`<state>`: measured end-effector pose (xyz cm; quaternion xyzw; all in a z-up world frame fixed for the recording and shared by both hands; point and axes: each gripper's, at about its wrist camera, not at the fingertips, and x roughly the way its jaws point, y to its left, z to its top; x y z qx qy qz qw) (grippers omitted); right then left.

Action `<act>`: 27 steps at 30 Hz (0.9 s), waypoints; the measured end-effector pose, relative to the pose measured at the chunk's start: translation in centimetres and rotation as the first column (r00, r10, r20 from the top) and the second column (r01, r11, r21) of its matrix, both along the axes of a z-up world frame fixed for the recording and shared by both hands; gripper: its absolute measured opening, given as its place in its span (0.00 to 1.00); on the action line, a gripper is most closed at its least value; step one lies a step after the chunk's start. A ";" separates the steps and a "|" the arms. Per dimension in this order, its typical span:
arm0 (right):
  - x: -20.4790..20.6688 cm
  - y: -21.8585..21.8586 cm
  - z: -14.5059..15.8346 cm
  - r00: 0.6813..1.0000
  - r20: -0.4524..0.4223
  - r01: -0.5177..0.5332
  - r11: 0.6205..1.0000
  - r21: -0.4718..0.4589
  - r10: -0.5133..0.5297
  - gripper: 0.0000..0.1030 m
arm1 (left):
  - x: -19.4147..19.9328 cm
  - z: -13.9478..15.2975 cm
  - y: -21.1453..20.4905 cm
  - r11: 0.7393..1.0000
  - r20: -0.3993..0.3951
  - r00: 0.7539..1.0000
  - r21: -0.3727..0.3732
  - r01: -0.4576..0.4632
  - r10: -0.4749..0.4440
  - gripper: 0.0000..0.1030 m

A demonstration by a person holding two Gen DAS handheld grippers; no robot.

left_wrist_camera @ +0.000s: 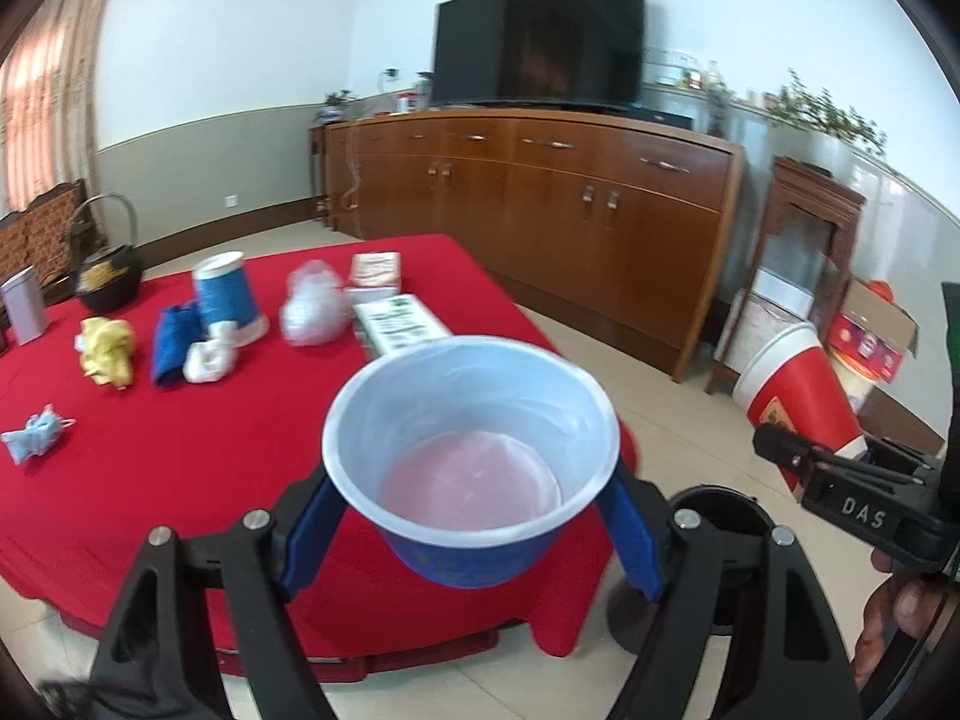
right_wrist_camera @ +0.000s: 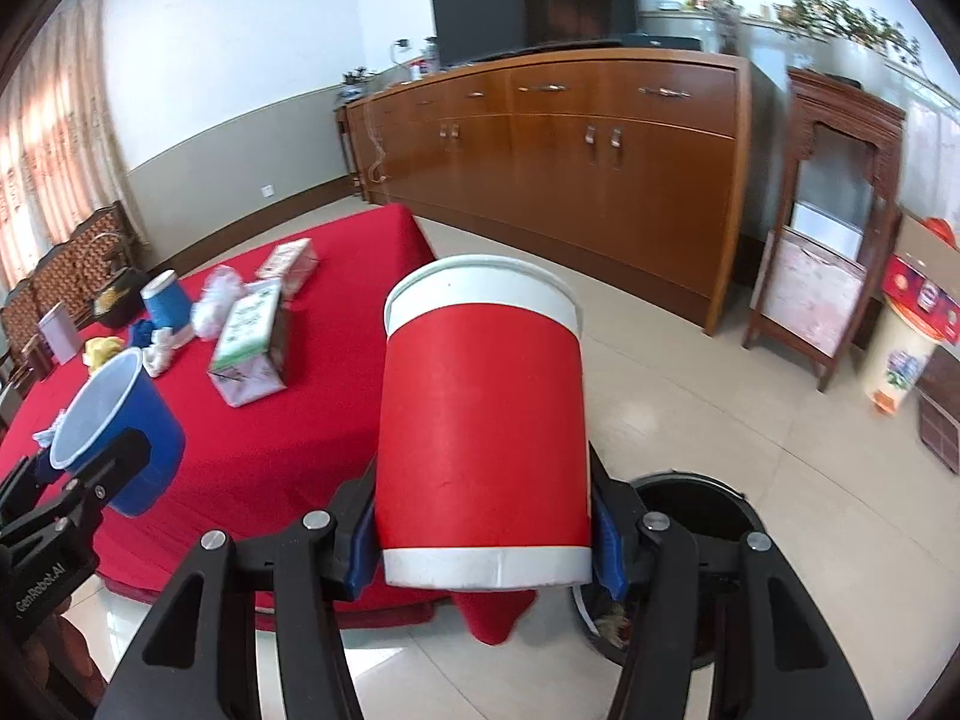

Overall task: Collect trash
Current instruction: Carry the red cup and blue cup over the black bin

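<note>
Here, both cups are off the desk (left_wrist_camera: 180, 480) and over its near corner.

Left hand-held gripper (left_wrist_camera: 474, 534): blue pads clamped on either side of a blue paper cup (left_wrist_camera: 471, 450), mouth up and tipped toward the lens, filling the lower middle of the left wrist view. Inside looks empty, only a pale pinkish bottom.

Right hand-held gripper (right_wrist_camera: 486, 534): closed on a red paper cup (right_wrist_camera: 483, 420) with white bands, gripped low near its base, centre of the right wrist view, mouth pointing away.

Dark round waste bin (right_wrist_camera: 708, 498) sits on the tiled floor, lower right of the right wrist view, partly hidden behind the gripper frame. Litter shows inside.

Risks, as I judge them:
- Red cup held only near its base; thin paper could buckle or pivot out between the pads if swung.
- Blue cup pinched across its sloping wall; it may slide upward out of the pads.
- Bin mouth mostly hidden under the grippers, so a release could land on the rim or floor.
- Two grippers close together; they could knock each other over the bin.

Pose: both point forward and downward, side by side, the right one nearer the bin. A hand (left_wrist_camera: 900, 618) shows on the right gripper's handle, lower right of the left view.

Left on the desk: second blue cup (left_wrist_camera: 228, 300), yellow wad (left_wrist_camera: 108, 351), crumpled plastic (left_wrist_camera: 312, 306), carton (right_wrist_camera: 249, 348).
</note>
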<state>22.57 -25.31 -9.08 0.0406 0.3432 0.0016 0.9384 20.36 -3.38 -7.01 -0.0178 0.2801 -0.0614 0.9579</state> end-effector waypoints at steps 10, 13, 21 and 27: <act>-2.4 -5.6 -1.8 0.996 -0.042 0.074 0.997 -0.020 -0.075 0.56 | 0.0 -1.2 -5.3 0.994 -0.032 0.994 0.008 0.105 -0.105 0.77; -2.8 -7.3 -2.3 0.994 -0.053 0.091 0.996 -0.022 -0.092 0.56 | -0.1 -1.4 -7.0 0.990 -0.039 0.990 0.019 0.136 -0.136 0.77; -3.7 -11.0 -4.0 0.988 -0.082 0.132 0.991 -0.035 -0.134 0.56 | 0.1 -2.6 -12.0 0.974 -0.071 0.973 0.038 0.224 -0.221 0.77; -4.3 -14.3 -6.2 0.980 -0.109 0.167 0.985 -0.032 -0.169 0.56 | 0.2 -4.0 -15.7 0.957 -0.088 0.955 0.040 0.286 -0.282 0.77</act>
